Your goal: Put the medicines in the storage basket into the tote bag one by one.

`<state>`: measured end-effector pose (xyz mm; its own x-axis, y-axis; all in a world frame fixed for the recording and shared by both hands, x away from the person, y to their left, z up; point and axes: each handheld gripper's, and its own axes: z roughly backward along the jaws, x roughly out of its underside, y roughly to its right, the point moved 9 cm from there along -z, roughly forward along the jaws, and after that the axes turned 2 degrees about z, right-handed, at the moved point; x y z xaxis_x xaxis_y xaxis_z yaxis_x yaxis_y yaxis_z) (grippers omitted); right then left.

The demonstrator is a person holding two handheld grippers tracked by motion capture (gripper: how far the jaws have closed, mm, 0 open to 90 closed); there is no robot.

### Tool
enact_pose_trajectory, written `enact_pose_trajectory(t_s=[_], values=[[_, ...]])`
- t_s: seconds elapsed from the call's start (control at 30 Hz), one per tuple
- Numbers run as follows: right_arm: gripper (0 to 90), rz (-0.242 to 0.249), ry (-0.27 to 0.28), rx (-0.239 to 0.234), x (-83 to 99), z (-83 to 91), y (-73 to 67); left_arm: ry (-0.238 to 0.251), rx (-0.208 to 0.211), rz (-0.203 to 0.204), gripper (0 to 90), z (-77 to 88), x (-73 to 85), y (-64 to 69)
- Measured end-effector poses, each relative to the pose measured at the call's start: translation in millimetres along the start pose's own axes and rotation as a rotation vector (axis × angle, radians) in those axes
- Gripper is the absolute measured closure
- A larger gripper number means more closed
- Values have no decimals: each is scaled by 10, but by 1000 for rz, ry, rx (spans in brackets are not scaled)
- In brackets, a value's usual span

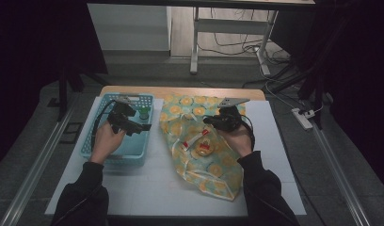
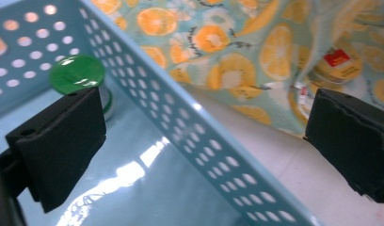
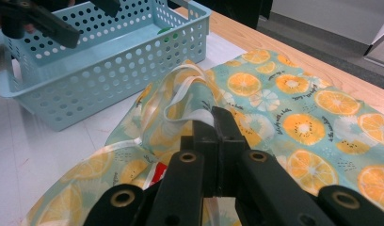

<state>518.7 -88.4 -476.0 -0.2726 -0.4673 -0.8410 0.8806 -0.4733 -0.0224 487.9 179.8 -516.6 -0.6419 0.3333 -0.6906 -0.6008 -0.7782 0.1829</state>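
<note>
My left gripper (image 1: 136,127) hangs open over the light blue perforated basket (image 1: 133,156), its jaws straddling the basket's right wall (image 2: 190,136). A small jar with a green lid (image 1: 144,113) (image 2: 77,74) stands in the basket's far corner, just beyond one jaw. My right gripper (image 1: 210,121) (image 3: 213,117) is shut on the white strap (image 3: 180,94) of an orange-print cloth bag (image 1: 199,109) (image 3: 298,94) and lifts it a little. In the bag's mouth lies a round yellow tub with a red label (image 1: 203,149) (image 2: 338,63).
The basket and bag lie on a white mat (image 1: 148,188) over a wooden table (image 1: 180,91). A red-and-white packet (image 1: 192,141) lies beside the tub. The mat's front part is bare. Table legs and cables are on the floor beyond.
</note>
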Motion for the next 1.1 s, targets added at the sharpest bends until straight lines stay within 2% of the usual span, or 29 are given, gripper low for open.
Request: enact_pose_trajectory(t_s=[0.07, 0.23, 0.43, 0.53, 0.7, 0.9, 1.1], values=[[897, 0, 0, 0, 1, 0, 1, -8, -13, 7, 0, -12, 13, -63], [897, -1, 1, 0, 0, 0, 4, 9, -24, 43, 0, -40, 12, -190], [897, 1, 1, -2, 0, -9, -4, -20, -67, 50, 0, -99, 34, -354], [897, 2, 0, -2, 0, -10, -6, -30, -95, 55, 0, -139, 39, -434], [897, 1, 0, -3, -1, -7, -5, -81, -163, 70, 0, -234, 64, -578], [897, 1, 2, -4, -4, -4, -5, -101, -166, 94, 0, -345, 55, -661], [898, 2, 1, -3, -5, -1, -3, -118, -181, 101, 13, -421, 13, -741]])
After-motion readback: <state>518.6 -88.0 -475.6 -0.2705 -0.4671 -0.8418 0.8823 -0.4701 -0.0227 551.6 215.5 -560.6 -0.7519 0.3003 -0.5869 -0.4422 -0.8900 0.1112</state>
